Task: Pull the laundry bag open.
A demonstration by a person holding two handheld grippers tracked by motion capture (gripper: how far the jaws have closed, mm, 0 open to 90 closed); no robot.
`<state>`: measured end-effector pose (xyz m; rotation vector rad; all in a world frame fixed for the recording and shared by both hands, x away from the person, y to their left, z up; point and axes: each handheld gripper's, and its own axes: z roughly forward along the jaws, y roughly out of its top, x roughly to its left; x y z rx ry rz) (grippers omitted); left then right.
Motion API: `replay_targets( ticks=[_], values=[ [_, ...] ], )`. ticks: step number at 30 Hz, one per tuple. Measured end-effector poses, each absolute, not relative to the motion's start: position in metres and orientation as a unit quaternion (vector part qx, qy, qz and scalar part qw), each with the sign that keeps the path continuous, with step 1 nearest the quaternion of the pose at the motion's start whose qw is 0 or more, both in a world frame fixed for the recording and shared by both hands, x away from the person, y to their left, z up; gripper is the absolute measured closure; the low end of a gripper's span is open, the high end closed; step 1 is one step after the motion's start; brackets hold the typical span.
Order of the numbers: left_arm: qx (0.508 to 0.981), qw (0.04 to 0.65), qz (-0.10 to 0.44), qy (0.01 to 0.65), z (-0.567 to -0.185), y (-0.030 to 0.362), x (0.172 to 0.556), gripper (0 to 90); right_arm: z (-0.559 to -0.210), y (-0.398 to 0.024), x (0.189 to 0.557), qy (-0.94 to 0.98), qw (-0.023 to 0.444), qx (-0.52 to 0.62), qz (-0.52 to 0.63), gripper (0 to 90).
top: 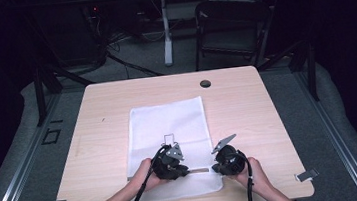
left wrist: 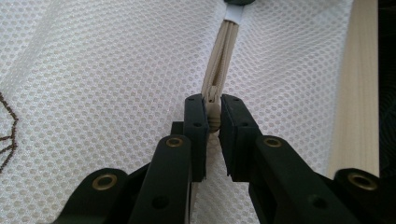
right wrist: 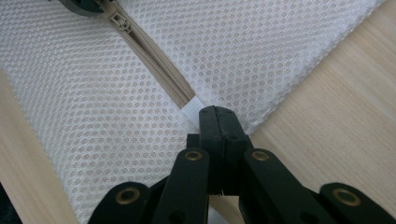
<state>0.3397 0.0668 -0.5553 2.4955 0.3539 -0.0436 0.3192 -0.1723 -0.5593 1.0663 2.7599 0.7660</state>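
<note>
White mesh bag (top: 169, 126) flat on table (top: 247, 103), left hand-held gripper (left wrist: 213, 116) pinching zipper pull (left wrist: 213, 100), right hand-held gripper (right wrist: 218, 116) clamping bag's end tab (right wrist: 192, 108)

— What is the bag (top: 169, 131) made of?
— White mesh cloth, finely perforated and matt, with a beige woven zipper (left wrist: 219, 70) and a smooth white tab end (right wrist: 194, 109).
— And the table (top: 247, 103)?
— Pale wood-grain top, smooth and low-sheen (looks laminated). The left gripper (left wrist: 213, 114) and right gripper (right wrist: 217, 116) are matt black plastic with brass-coloured rivets.
</note>
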Motion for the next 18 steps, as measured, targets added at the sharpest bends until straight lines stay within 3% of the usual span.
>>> replay_targets(
  ticks=[18],
  values=[
    [0.942,0.307,-0.012,0.137,-0.552,0.083,0.338,81.5,-0.559,-0.172,0.319,0.902,0.043,0.349,0.252,90.0]
  ],
)
